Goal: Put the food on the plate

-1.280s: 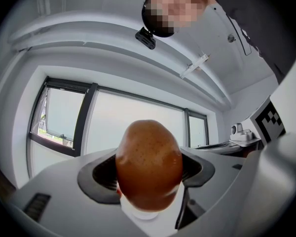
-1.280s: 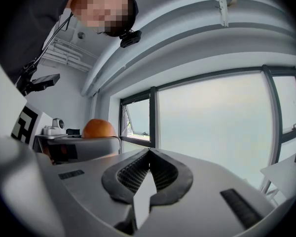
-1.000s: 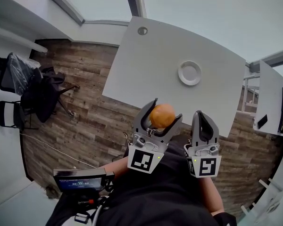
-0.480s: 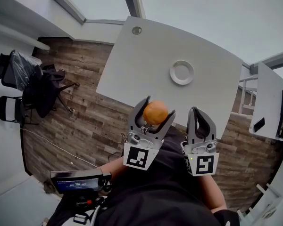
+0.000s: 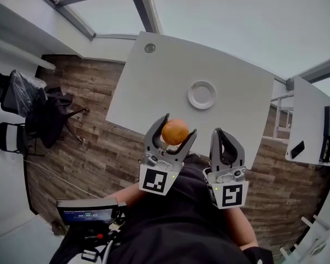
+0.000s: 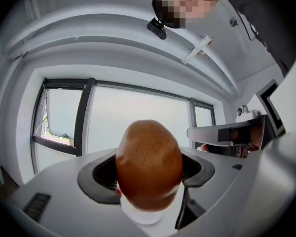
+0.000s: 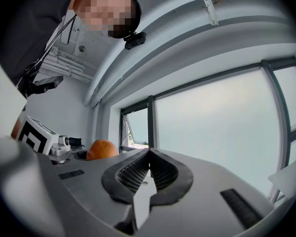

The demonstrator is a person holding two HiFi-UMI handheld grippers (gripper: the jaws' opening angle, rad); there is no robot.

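My left gripper point(image 5: 172, 131) is shut on a round orange-brown piece of food point(image 5: 175, 131), held up in the air in front of the person's body, short of the white table point(image 5: 154, 87). In the left gripper view the food point(image 6: 148, 164) fills the space between the jaws. A small white plate point(image 5: 202, 94) sits on the table, beyond and slightly right of the food. My right gripper point(image 5: 225, 142) is beside the left one, shut with nothing in it. The right gripper view shows its jaws point(image 7: 147, 174) closed together and the food point(image 7: 102, 149) off to the left.
The white table stands over a wood-plank floor point(image 5: 93, 125). A cable hole point(image 5: 149, 48) marks the table's far left corner. Black chairs point(image 5: 27, 109) stand at the left. A second white desk point(image 5: 311, 125) is at the right. Both gripper views point up at windows and ceiling.
The head view has shifted, so the table and plate sit lower and more to the left in frame. Both grippers keep their hold and their spacing; the food stays in the left gripper.
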